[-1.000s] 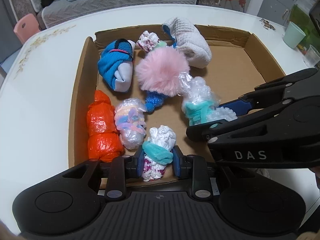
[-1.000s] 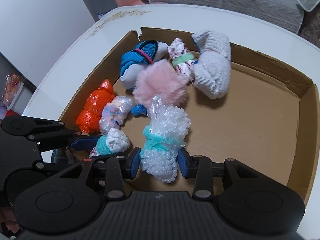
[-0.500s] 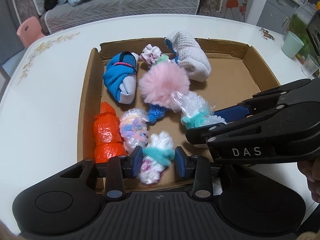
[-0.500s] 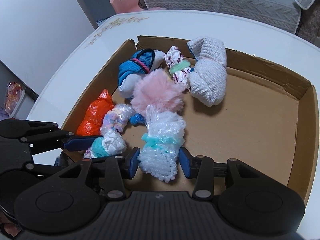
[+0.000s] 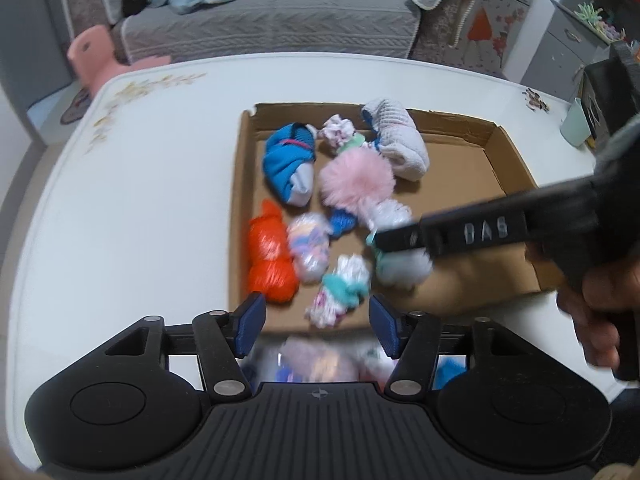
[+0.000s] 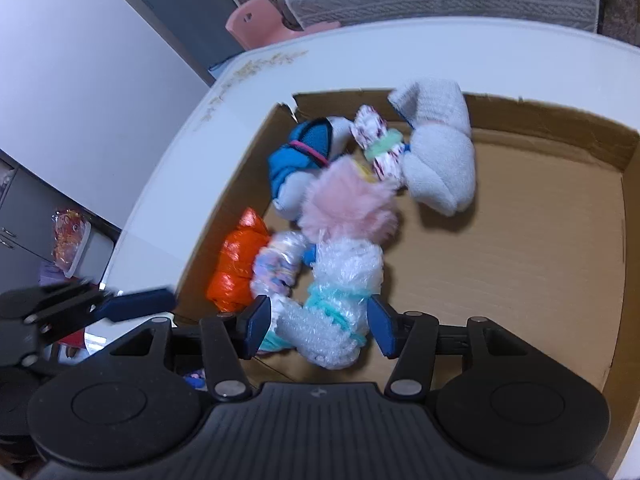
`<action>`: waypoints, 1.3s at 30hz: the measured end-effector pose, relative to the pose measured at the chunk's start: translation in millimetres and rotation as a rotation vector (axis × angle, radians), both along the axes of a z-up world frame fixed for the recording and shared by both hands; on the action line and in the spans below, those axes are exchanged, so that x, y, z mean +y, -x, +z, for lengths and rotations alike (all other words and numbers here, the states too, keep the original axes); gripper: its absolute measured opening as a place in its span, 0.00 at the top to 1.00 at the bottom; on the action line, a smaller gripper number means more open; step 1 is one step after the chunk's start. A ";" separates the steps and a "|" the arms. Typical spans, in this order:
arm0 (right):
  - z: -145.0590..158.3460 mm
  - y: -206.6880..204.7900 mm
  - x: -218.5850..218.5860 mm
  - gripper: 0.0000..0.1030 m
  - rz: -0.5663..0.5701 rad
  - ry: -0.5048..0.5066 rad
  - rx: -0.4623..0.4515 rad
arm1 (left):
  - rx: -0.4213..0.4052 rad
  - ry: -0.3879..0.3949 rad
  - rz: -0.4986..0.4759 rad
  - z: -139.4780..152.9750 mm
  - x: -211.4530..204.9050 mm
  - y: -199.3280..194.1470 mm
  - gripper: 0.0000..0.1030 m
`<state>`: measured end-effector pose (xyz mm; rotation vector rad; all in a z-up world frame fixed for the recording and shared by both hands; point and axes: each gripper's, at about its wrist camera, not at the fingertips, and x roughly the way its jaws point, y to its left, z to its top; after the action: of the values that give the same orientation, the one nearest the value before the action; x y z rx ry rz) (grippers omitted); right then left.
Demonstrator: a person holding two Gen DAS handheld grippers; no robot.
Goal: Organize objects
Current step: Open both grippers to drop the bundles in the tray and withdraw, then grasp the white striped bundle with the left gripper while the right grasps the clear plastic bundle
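A shallow cardboard box (image 5: 496,172) on the white table holds several bundles. A white bundle with a teal band (image 5: 340,290) lies at the box's near edge, just ahead of my open, empty left gripper (image 5: 316,326). My right gripper (image 6: 316,326) is open, its pads either side of a bubble-wrap bundle with a teal band (image 6: 340,292) that rests on the box floor. Also in the box are an orange bag (image 5: 268,256), a pastel bundle (image 5: 308,248), a pink pompom (image 5: 356,180), a blue roll (image 5: 290,162) and a white knit roll (image 5: 400,140).
The right half of the box floor (image 6: 520,248) is bare cardboard. A pale green cup (image 5: 574,124) stands at the table's far right. A grey sofa (image 5: 272,16) and a pink stool (image 5: 94,54) are beyond the table. The right gripper's arm (image 5: 500,230) crosses the left view.
Both grippers have opened and let go of their bundles, which now lie in the box. Both have pulled back and up from the box.
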<state>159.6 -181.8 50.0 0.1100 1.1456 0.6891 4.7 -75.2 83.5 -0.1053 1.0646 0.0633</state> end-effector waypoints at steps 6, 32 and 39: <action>22.0 25.0 -23.8 0.48 -0.039 0.053 -0.068 | 0.050 0.042 0.010 -2.2 -16.3 50.1 0.33; -14.0 202.5 -38.1 0.50 -0.115 0.242 -0.047 | 0.164 0.168 0.107 -71.1 -34.2 81.5 0.22; -22.5 199.7 -33.0 0.66 -0.100 0.256 -0.034 | 0.156 0.218 0.145 -71.4 -25.8 84.4 0.22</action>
<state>-40.1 -214.9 27.5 -0.0604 1.1780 0.4500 -79.7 -101.0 12.1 -0.3796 1.2170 0.0875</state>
